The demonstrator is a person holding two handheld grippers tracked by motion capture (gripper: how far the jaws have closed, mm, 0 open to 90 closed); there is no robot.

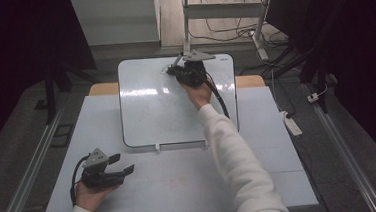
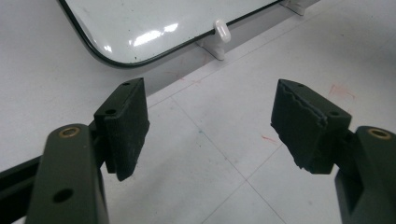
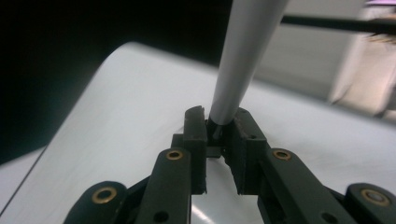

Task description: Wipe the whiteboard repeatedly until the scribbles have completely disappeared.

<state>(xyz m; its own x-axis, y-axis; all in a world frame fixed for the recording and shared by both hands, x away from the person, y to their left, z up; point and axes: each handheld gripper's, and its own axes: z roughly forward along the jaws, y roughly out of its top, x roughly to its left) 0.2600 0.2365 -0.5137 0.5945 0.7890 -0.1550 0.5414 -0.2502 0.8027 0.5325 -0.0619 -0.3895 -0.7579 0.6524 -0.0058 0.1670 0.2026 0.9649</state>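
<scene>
A white board point(image 1: 151, 108) lies flat on the tabletop point(image 1: 260, 171), reaching from the middle to the far edge. The right gripper point(image 1: 175, 65) is at the far edge of the board, near its right corner. Its jaws are squeezed together on a grey pen point(image 3: 238, 60), which sticks up and away from them. The pen tip seems to be close to the board, but I cannot tell if it touches.

The left gripper point(image 1: 122, 163) rests near the front left corner of the tabletop. Its jaws are wide apart and hold nothing.

What could go wrong? The jaws pinch the pen only at its thin end, so it may tip or slip if pushed down hard. Nothing holds the board, so it may slide too.
</scene>
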